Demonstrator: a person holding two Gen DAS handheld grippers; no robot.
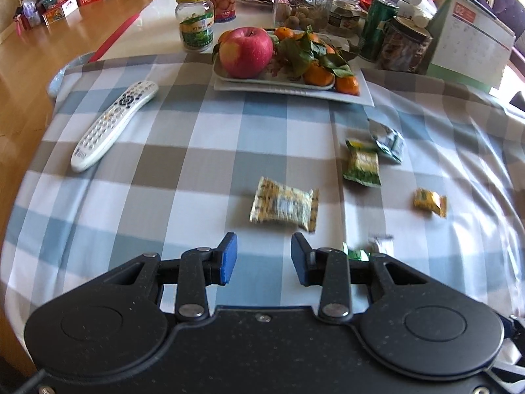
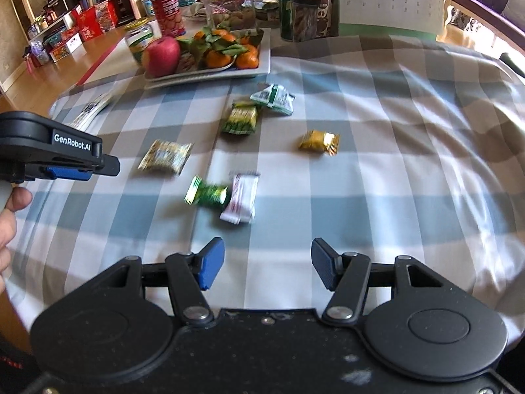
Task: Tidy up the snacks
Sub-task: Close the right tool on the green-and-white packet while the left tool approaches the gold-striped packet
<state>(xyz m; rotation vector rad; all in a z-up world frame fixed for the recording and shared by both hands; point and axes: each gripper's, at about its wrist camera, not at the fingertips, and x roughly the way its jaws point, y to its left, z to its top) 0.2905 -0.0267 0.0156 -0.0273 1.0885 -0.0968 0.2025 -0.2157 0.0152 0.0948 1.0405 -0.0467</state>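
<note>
Several wrapped snacks lie scattered on the checked tablecloth [image 1: 197,138]. A yellow patterned packet [image 1: 284,204] [image 2: 165,157] sits just beyond my left gripper [image 1: 264,257], which is open and empty. A green-yellow packet [image 1: 362,164] [image 2: 241,120], a white-green packet [image 1: 387,139] [image 2: 273,96] and a small gold packet [image 1: 430,202] [image 2: 319,142] lie farther out. A dark green packet [image 2: 210,193] touches a white packet [image 2: 241,198] ahead of my right gripper [image 2: 267,262], also open and empty. The left gripper [image 2: 82,165] shows at the right wrist view's left edge.
A white tray [image 1: 295,90] [image 2: 210,77] holds an apple [image 1: 246,52] and leafy tangerines at the far side. A white remote [image 1: 113,124] lies on the left. Jars, tins and a desk calendar [image 1: 472,39] crowd the back. A person's hand [image 2: 10,216] holds the left gripper.
</note>
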